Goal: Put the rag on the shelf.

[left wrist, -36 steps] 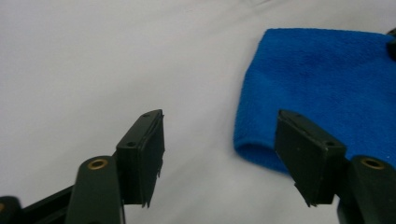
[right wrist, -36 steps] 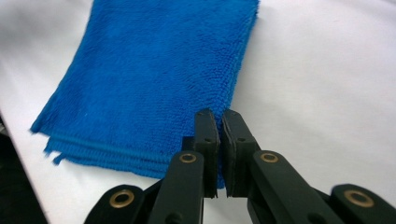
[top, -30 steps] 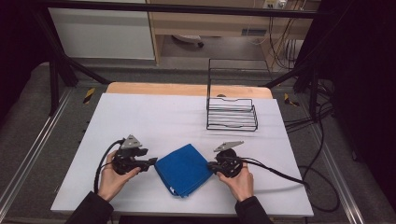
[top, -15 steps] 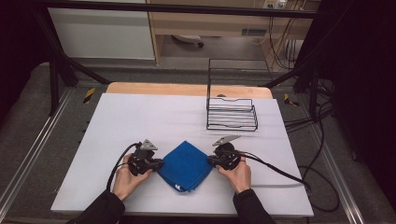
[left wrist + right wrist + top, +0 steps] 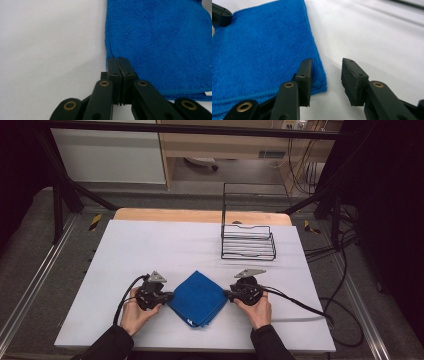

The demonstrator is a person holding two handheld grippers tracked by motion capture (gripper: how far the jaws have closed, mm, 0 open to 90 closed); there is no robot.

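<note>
A folded blue cloth point(image 5: 198, 298) is lying flat on the white table point(image 5: 165, 247), near the front edge, turned so its corners are pointing like a diamond. A person is sitting at the front of the table with a gripper in each hand.

The left hand point(image 5: 134, 312) is holding the left gripper point(image 5: 169, 297) at the left corner of the cloth. In the left gripper view, the left gripper point(image 5: 118, 60) is showing its two black jaws pressed tight together, right at the edge of the blue cloth point(image 5: 160, 42). The tips are touching the cloth's edge, but it is too hard to see if any cloth is pinched between them.

The right hand point(image 5: 257, 310) is holding the right gripper point(image 5: 227, 294) at the right corner of the cloth. In the right gripper view, the right gripper point(image 5: 326, 68) is standing with its jaws wide apart, holding nothing. One jaw is sitting over the corner of the blue cloth point(image 5: 262, 50) and the other jaw is sitting over the bare table beside it. The tip of the other gripper is peeking in at the far corner of the cloth in that view.

A black wire rack point(image 5: 248, 237) is standing on the far right part of the table, well apart from the cloth. Black cables are trailing from both grippers across the table.
</note>
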